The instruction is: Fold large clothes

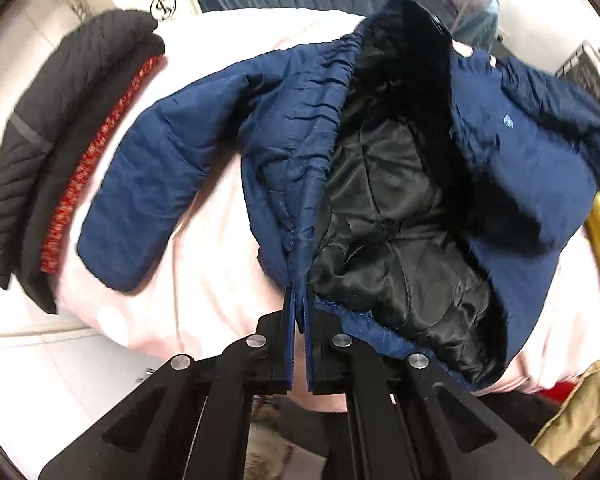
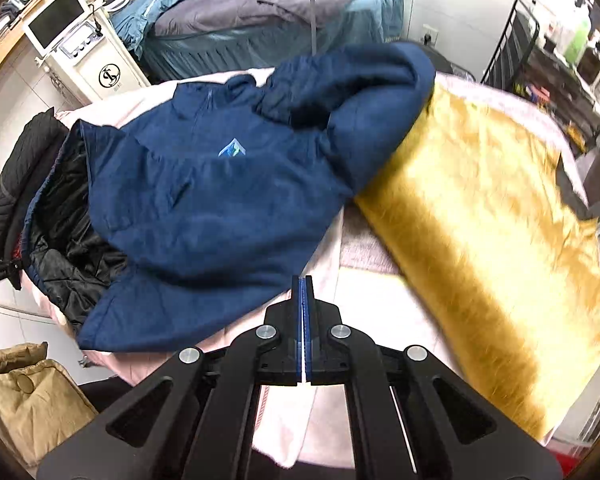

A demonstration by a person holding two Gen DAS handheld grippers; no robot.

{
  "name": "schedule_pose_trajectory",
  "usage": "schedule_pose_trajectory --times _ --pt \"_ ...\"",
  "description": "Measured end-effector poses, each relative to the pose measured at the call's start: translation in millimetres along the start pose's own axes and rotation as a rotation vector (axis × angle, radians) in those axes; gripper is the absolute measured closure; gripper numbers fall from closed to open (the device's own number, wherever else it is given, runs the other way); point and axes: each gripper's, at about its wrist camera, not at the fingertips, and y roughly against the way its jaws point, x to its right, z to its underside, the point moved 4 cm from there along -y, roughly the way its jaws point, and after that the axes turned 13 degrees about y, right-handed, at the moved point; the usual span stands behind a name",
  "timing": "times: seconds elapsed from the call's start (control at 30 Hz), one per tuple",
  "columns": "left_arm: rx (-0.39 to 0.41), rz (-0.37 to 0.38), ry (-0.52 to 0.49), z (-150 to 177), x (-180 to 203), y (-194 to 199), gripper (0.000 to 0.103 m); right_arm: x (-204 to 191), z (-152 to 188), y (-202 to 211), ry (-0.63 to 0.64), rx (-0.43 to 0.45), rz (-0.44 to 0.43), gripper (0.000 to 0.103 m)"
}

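Item: navy padded jacket (image 1: 172, 168), lying open on a pink-covered bed (image 1: 204, 300), black quilted lining (image 1: 396, 208) exposed at centre, one sleeve stretched out flat to the side.

Left hand-held gripper (image 1: 299, 300): pressed together, pinching the blue front edge of the jacket near the hem, the cloth drawn taut up from the pads.

Right hand-held gripper (image 2: 304, 284): pressed together just beside the other front panel's lower edge; whether any cloth is caught between its pads cannot be told.

Adjacent: black ribbed garment (image 1: 40, 152) at one side; yellow fabric (image 2: 480, 240) under the jacket's far sleeve.

Step in hand, as judged: closing the open front, an early stage of the fold.

Next move calls for: carrying the pinched edge across the lining to meet the opposite panel, keeping it taut, then turning the sleeves in.
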Motion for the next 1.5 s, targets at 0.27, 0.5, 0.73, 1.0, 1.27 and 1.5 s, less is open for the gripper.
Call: schedule_pose_trajectory --times 0.27,0.5,0.73,1.0,1.27,1.5 --pt "0.019 0.006 0.014 38 2 26 0.100 -163 -42 -62 0.152 0.006 -0.308 0.044" --pt "0.006 0.031 0.122 76 -7 36 0.100 -298 -102 -108 0.424 0.071 0.063 0.024" --pt "0.007 0.022 0.146 102 -11 40 0.100 -312 -98 -140 0.544 0.074 0.290 0.082" --pt "-0.080 -0.020 0.003 131 -30 17 0.100 -127 -30 -24 0.304 0.036 0.260 0.091" --pt "-0.166 -0.010 -0.441 193 8 -29 0.100 -71 128 -20 0.346 -0.384 0.223 0.091" --pt "-0.332 -0.141 -0.186 218 -77 -85 0.103 -151 144 -31 0.471 -0.347 0.168 0.089"
